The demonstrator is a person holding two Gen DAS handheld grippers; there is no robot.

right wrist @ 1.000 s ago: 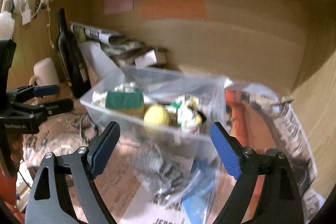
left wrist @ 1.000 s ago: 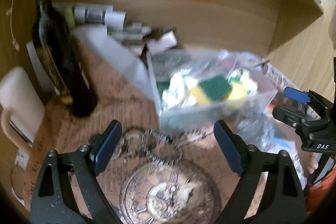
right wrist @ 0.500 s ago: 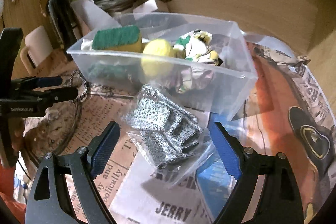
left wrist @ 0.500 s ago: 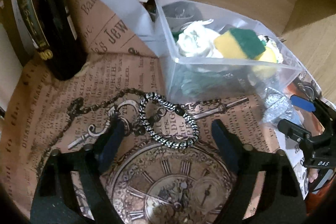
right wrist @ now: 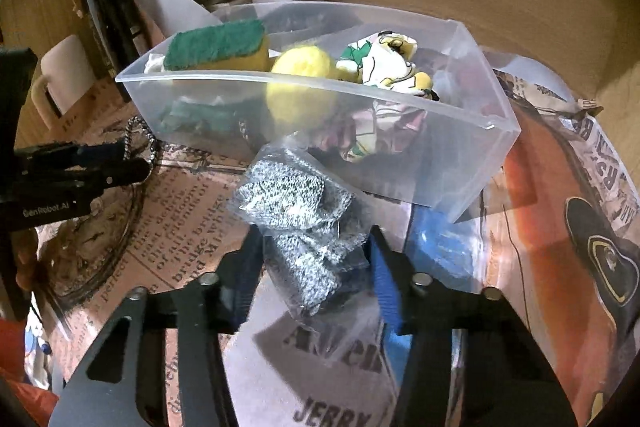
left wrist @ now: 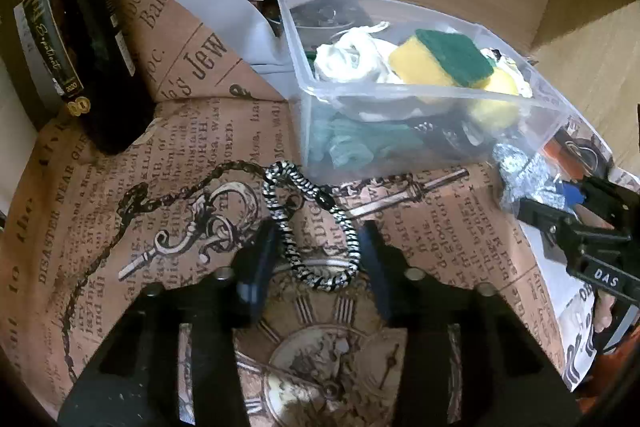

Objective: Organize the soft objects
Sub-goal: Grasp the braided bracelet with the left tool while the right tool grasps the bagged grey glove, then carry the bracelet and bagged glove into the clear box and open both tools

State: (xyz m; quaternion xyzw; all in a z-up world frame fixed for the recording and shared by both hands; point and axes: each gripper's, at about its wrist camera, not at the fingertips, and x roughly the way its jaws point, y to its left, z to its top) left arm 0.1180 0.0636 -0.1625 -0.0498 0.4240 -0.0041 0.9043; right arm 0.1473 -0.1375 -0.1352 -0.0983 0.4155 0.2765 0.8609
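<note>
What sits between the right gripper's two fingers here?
In the right wrist view, a bagged grey knit item lies between the right gripper fingers, in front of the clear bin.

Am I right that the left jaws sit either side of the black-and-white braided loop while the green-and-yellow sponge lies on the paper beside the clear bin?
Not quite: the green-and-yellow sponge lies inside the clear bin, atop its contents, as the left wrist view shows. The left jaws do flank the braided loop.

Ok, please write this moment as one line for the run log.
left gripper: open around black-and-white bracelet | right gripper: open around bagged grey knit | clear bin: holds sponge, yellow ball
</note>
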